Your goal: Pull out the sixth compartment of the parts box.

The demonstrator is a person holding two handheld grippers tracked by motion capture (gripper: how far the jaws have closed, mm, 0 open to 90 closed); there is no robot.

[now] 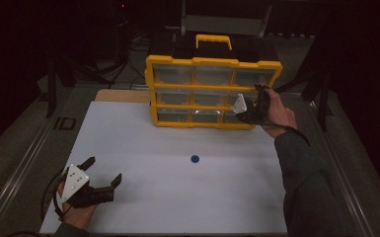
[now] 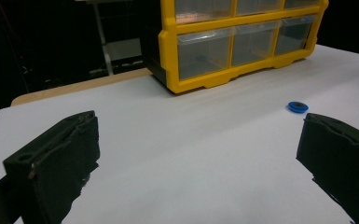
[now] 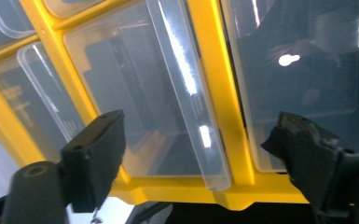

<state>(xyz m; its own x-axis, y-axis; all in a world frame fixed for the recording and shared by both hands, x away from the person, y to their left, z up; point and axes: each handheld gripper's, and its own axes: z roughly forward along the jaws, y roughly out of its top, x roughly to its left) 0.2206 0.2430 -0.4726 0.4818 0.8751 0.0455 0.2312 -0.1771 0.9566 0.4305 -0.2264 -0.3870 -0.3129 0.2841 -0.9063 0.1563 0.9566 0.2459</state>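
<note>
A yellow drawer organizer [image 1: 212, 62] with clear drawers and a yellow carry handle stands at the back of the white table top [image 1: 177, 197]. My right gripper [image 1: 249, 104] is at its right end, against the lower drawers. In the right gripper view the jaws [image 3: 198, 135] stand wide, with a clear drawer's raised lip [image 3: 186, 93] and a yellow frame bar [image 3: 214, 70] between them, and the pads do not press on anything. A small blue disc [image 1: 194, 158] lies alone on the table. My left gripper [image 1: 103, 169] rests low at the front left, open and holding nothing.
In the left gripper view the organizer [image 2: 168, 56] stands ahead and the blue disc [image 2: 297, 107] lies at the right, near the right jaw. A strip of wooden board [image 1: 123, 95] shows behind the white top. Metal rails run along both table sides.
</note>
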